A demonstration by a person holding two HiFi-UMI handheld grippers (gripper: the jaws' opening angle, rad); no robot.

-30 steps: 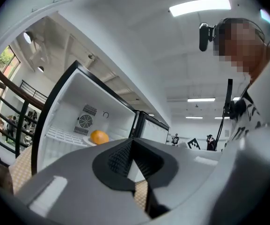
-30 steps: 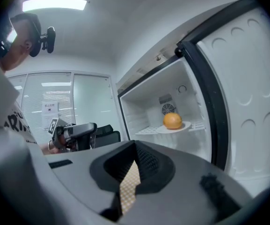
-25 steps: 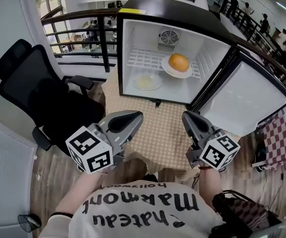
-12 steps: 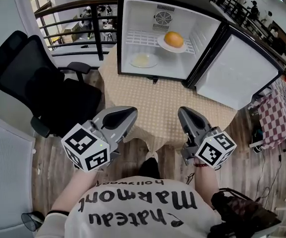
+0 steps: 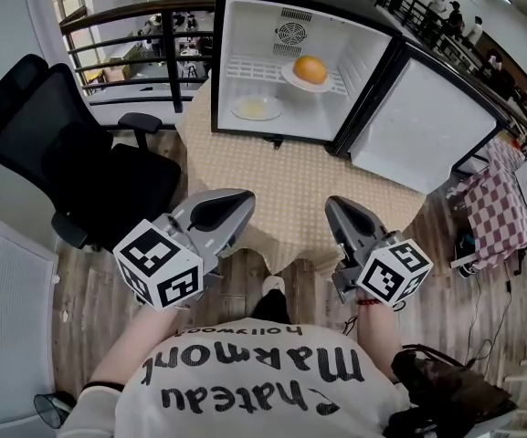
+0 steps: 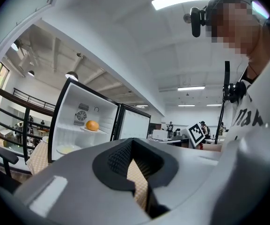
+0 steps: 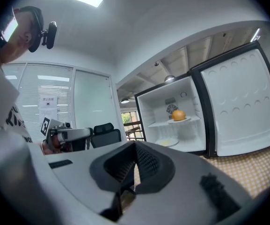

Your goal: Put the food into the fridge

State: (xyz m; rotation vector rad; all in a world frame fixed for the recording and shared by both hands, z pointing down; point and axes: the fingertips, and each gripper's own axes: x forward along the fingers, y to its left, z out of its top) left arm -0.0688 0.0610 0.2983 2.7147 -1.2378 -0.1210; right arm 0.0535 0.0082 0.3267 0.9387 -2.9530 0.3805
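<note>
Starting at the left, a black office chair (image 5: 71,162) stands beside the table (image 5: 309,185) with its checked cloth. The left gripper (image 5: 237,204) hovers over the table's near edge, its jaws pressed together with nothing between them. On the table's far side the small fridge (image 5: 229,71) stands open. An orange (image 5: 310,68) sits on a white plate (image 5: 327,86) on the wire shelf, and a second plate (image 5: 256,109) holding something pale lies on the fridge floor. The right gripper (image 5: 334,211) is likewise closed and empty, well apart from the fridge. The door (image 5: 427,126) swings wide to the right.
</note>
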